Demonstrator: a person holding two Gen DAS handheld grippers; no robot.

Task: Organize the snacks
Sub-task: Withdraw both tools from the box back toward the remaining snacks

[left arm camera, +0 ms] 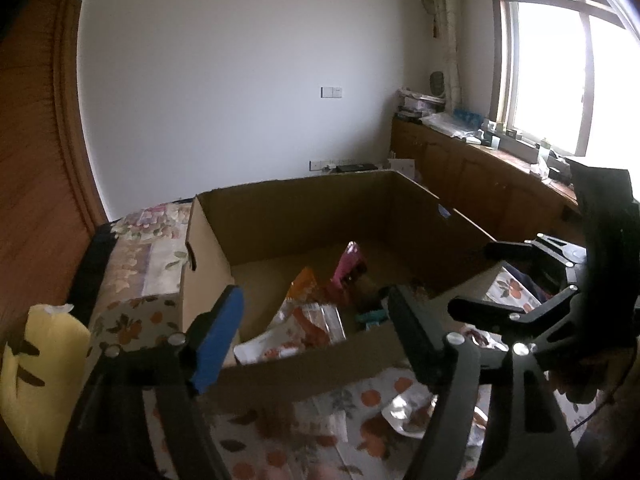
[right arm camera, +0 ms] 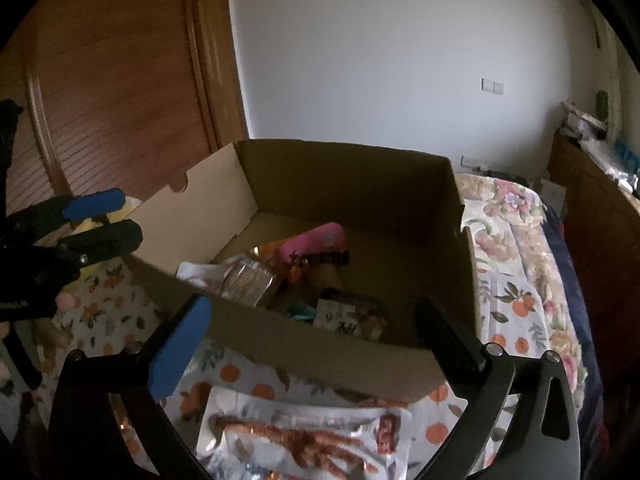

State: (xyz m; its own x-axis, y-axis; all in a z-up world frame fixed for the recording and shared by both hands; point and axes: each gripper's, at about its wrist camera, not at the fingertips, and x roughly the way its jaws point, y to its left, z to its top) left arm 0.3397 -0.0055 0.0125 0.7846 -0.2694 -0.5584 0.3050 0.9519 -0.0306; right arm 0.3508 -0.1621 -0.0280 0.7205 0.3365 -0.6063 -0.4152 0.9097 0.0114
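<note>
On the flowered bedspread stands an open cardboard box holding a heap of snack packets — a pink packet lies tilted, its long axis running toward the far wall. Nearer than the box, a silver packet lies flat, long axis crosswise, below the right gripper. Both the right gripper and the left gripper gape wide — nothing between their jaws.

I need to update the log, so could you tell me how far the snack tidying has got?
Several packets, including a pink packet, already lie in the cardboard box. Nothing is in hand: left gripper and right gripper are open. A silver packet remains on the bedspread.
</note>
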